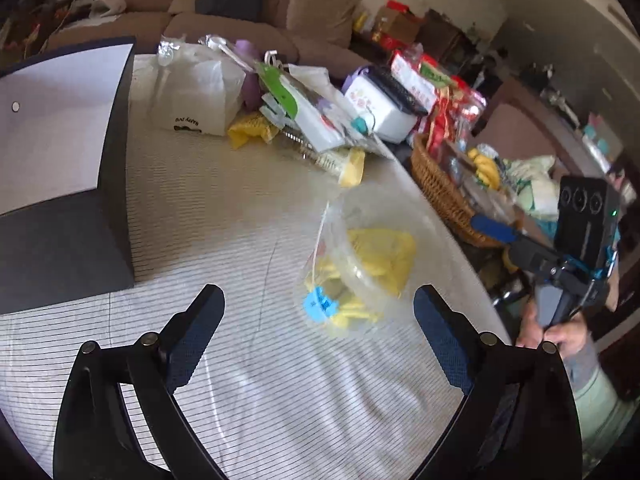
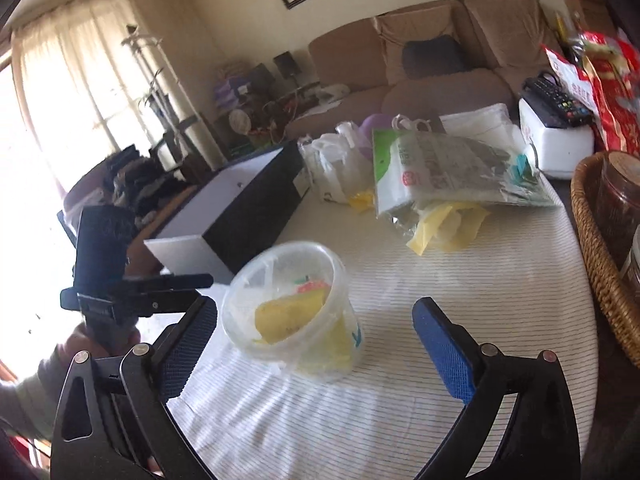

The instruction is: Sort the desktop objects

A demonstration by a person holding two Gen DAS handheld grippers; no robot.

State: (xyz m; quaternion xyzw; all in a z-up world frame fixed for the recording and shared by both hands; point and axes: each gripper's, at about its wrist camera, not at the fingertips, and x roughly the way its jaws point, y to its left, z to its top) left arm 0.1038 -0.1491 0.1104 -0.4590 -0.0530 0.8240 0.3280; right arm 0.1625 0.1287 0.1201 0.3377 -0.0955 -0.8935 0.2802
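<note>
- Tub [image 2: 290,312], clear plastic w/ no lid, is sitting upright on the striped cloth of the desk [image 2: 460,280], toward the near edge; yellow bits and sth orange/green are showing inside.
- In left wrist view the same tub [image 1: 360,268] is looking blurred, w/ yellow contents and a blue tag on its near side.
- Left gripper [image 1: 318,300] is hovering w/ jaws spread wide, gripping nothing; the tub is lying ahead, between the finger lines but clear of both pads.
- Right gripper [image 2: 316,312] is also gaping wide, nothing held; its left pad is sitting just beside the tub wall, contact hard to tell; right pad well apart from it.
- Each gripper is showing in the other's cam: right one [image 1: 576,248] off the desk's right edge, hand under it; left one [image 2: 120,280] at the desk's left edge.
- Black box [image 1: 68,184] w/ white inner face is standing open near the left edge, apart from the tub.
- Pile of plastic bags [image 2: 440,168] & yellow wrappers is crowding the far edge; white bag [image 1: 192,92] beside the box.
- White appliance [image 2: 556,144] w/ a black remote on top is sitting at the far right corner.
- Wicker basket [image 2: 600,264] is sitting off the right edge, jars inside.
- Brown sofa [image 2: 420,60] is running behind the desk.
</note>
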